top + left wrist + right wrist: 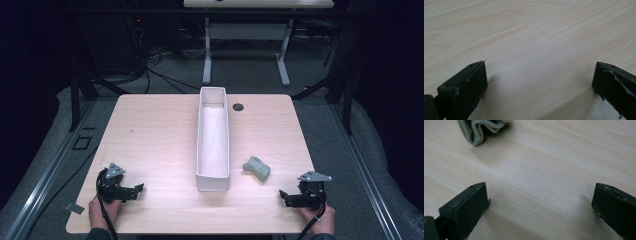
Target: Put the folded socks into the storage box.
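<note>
High view shows the person's two hands resting at the near edge of the tabletop [160,130], each with a claw pointing inward across the wood: the left claw [138,189] at the near left corner, the right claw [283,195] at the near right. Both look parked rather than working, set low and well apart from each other, probably a ready stance before any reach. A long white bin [213,177] lies lengthwise down the middle, its open top up and its inside apparently bare, which suits it as a place to drop something in. The one loose item is a small grey-green folded cloth [256,168], lying flat on the wood between the bin and the right claw, near the bin's near end but not touching it; being on that side, it seems meant for the right hand. In the right gripper view, the right claw [539,197] stands wide open with only bare wood between its jaws, and the cloth [480,130] sits ahead and off to one side, cut off by the top edge so that its full shape cannot be read. In the left gripper view, the left claw [539,75] is equally wide open and holds nothing. The bin's far inner end is washed out, and the dark room beyond the tabletop is hard to make out.
</note>
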Demonstrator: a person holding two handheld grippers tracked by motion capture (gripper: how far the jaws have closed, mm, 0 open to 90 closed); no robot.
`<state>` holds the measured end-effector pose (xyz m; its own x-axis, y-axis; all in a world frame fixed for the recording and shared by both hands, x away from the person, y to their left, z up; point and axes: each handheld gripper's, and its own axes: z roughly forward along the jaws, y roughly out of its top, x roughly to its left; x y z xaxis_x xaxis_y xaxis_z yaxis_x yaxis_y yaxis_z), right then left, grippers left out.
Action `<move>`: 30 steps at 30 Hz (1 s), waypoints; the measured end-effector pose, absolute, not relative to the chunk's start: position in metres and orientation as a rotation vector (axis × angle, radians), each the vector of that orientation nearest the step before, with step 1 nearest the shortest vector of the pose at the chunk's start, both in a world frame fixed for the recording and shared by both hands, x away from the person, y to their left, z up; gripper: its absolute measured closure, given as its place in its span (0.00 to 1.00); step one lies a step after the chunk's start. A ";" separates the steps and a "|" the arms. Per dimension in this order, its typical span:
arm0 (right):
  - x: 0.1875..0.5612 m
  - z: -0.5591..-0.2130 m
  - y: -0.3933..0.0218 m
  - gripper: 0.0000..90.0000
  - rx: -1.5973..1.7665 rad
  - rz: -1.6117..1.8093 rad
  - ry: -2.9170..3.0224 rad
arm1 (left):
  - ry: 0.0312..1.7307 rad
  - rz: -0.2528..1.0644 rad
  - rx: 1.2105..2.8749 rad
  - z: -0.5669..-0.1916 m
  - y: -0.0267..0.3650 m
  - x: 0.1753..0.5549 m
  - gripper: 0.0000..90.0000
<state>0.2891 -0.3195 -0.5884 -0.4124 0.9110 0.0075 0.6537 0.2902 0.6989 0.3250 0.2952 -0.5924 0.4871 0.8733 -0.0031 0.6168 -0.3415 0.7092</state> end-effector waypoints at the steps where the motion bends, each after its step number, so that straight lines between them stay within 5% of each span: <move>1: 0.289 -0.588 -0.320 0.00 1.407 0.886 2.177 | 1.222 0.505 2.079 -0.592 0.295 0.325 0.00; 30: 0.299 -0.532 -0.301 0.00 1.387 0.867 2.333 | 1.223 0.504 2.081 -0.592 0.295 0.325 0.00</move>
<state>0.2992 -0.3014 -0.5324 -0.4938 0.8679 0.0541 0.6926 0.3549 0.6280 0.3255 0.2951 -0.5923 0.4877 0.8730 -0.0028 0.6170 -0.3424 0.7086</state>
